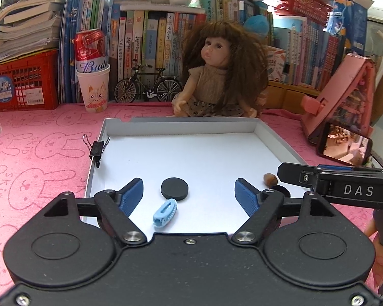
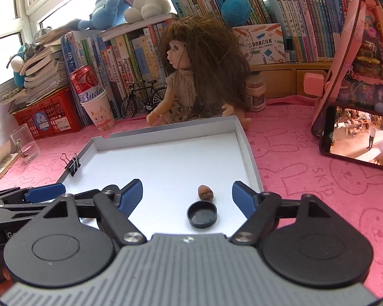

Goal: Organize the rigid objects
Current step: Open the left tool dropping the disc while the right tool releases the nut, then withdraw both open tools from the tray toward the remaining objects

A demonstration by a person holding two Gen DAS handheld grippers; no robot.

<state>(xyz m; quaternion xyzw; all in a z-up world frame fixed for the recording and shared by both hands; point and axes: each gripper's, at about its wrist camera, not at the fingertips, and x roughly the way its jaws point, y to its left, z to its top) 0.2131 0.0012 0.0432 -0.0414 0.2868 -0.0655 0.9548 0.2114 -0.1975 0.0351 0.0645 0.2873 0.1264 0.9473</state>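
Observation:
A shallow white tray [image 1: 181, 127] lies on the pink cloth. On its floor in the left wrist view rest a black disc [image 1: 174, 188] and a light blue hair clip [image 1: 164, 212]. My left gripper [image 1: 189, 191] hangs open above them, its blue pads [image 1: 132, 195] touching nothing. In the right wrist view a hazelnut [image 2: 205, 192] and an upturned black cap [image 2: 202, 214] lie near the tray's [image 2: 250, 163] right wall. My right gripper [image 2: 187, 195] stands open over them, holding nothing. A black binder clip [image 1: 97, 149] [image 2: 74, 164] grips the tray's left wall.
A doll [image 1: 217, 76] sits behind the tray, with a toy bicycle [image 1: 148, 86], a paper cup holding a red can [image 1: 93, 86], red crates [image 1: 23, 81] and rows of books. A phone [image 2: 360, 137] leans on a pink stand at the right. A glass [image 2: 25, 142] stands at the left.

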